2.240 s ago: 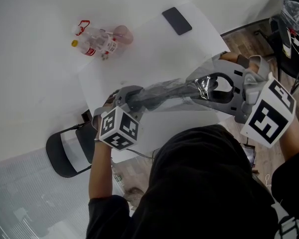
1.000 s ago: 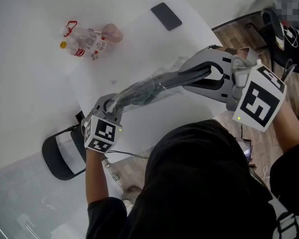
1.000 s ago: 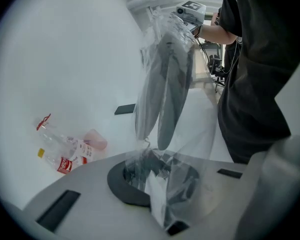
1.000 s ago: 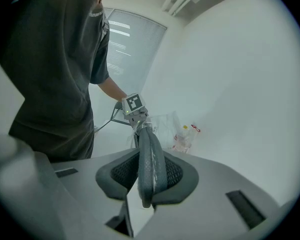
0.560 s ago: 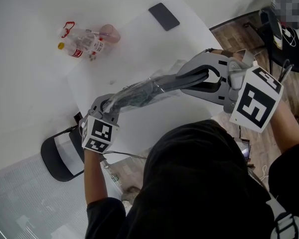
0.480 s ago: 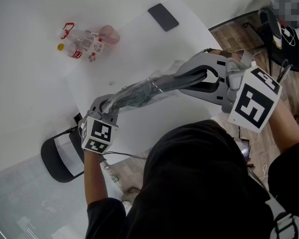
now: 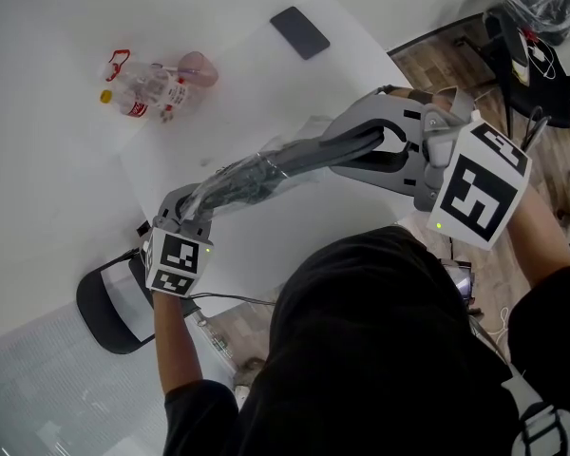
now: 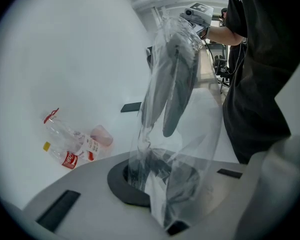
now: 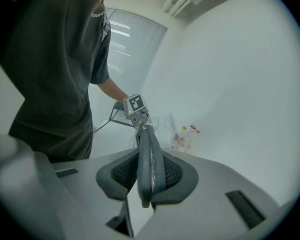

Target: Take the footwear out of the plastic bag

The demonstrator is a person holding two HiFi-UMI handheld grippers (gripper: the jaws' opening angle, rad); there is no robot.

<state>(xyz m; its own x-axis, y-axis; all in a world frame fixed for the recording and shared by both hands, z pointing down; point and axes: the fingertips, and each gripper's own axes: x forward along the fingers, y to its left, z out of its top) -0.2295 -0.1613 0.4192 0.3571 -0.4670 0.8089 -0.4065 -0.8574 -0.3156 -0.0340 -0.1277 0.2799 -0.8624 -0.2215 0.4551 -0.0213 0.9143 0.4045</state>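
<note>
Left gripper [image 8: 155,184]: jaws together, pinched on a gathered edge of the plastic bag [image 8: 190,144]. It sat at the lower left of the head view.
Right gripper [image 9: 149,181]: jaws partly apart, clamped across one end of the footwear [image 9: 149,154]. It sat right of centre in the head view, raised off the table [image 7: 294,231].
Footwear: dark grey, two long flat pieces lying together. Most of the length was inside the bag, spanning between the two grippers. Could not tell whether film lay under the right pads.
Plastic bag: clear and thin, drawn out lengthwise in the air, not resting on the table.
Handling, footwear (judgement): light, bendable but shape-holding, with a rubbery skin that should give the pads good purchase. Best hold is across the end nearest the bag's mouth, both pieces together, as here.
Handling, bag (judgement): soft, slippery, easily torn. A bunched fold at the closed end should hold better than a single layer.
Progress (judgement): footwear not yet free of the bag.
Surroundings: plastic bottles [image 7: 138,88] and a pink cup [image 7: 195,65] at upper left, a dark phone [image 7: 299,31] at top centre, a chair [image 7: 109,302] at lower left.
</note>
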